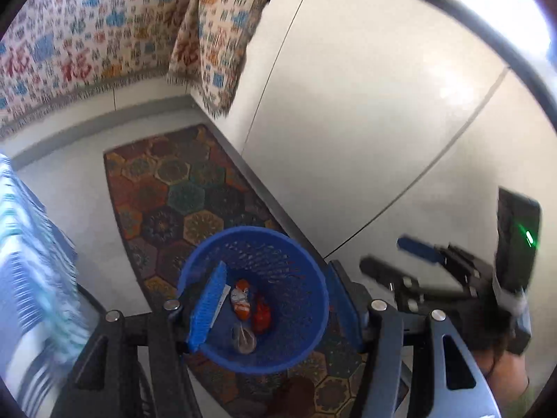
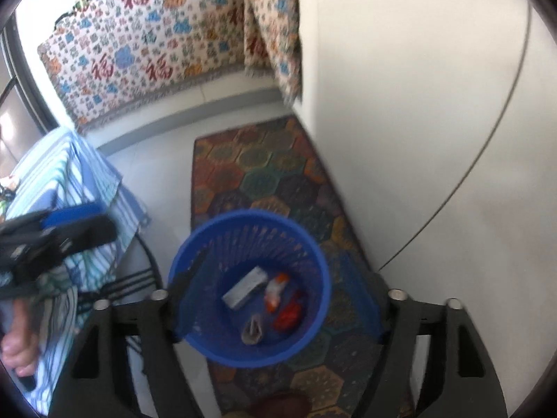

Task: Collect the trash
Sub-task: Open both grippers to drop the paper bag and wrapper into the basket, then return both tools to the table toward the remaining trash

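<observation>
Striped blue-white cloth at far left, draped over furniture. Left tongs spread wide, empty, fingers straddling blue mesh wastebasket. Wastebasket stands on hexagon-patterned rug. Inside, on basket floor: white flat packet, orange-white wrapper, red wrapper, crumpled grey piece, possibly paper; blur hinders reading. Right tongs likewise spread, empty, above same basket. White cabinet front at right, beside rug. Patterned throw hangs behind.
</observation>
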A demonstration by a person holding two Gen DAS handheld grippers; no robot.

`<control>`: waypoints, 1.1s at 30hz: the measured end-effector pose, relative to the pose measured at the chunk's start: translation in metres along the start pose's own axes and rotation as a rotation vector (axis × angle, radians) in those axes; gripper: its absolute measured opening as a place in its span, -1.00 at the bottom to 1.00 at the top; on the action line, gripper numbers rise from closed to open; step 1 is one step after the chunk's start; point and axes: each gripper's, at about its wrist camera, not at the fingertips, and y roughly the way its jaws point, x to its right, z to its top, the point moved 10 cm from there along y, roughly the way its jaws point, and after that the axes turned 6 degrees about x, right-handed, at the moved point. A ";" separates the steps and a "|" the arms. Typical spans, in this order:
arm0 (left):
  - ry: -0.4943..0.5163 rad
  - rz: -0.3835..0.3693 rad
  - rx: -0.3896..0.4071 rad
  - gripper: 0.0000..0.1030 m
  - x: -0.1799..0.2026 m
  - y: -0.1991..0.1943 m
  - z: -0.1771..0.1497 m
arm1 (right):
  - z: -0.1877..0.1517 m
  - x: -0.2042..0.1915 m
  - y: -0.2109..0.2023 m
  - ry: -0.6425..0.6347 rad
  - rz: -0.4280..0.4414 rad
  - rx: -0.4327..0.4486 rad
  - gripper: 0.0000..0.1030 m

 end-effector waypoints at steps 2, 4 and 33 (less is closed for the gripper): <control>0.017 0.000 0.021 0.18 0.000 -0.029 -0.004 | 0.010 -0.008 -0.015 -0.013 -0.012 0.043 0.64; 0.029 0.002 0.039 0.19 -0.005 -0.065 -0.014 | 0.020 -0.019 -0.029 -0.031 -0.021 0.080 0.68; -0.249 0.691 0.064 0.42 -0.340 -0.343 -0.191 | -0.077 -0.473 -0.045 -0.482 0.420 -0.002 0.81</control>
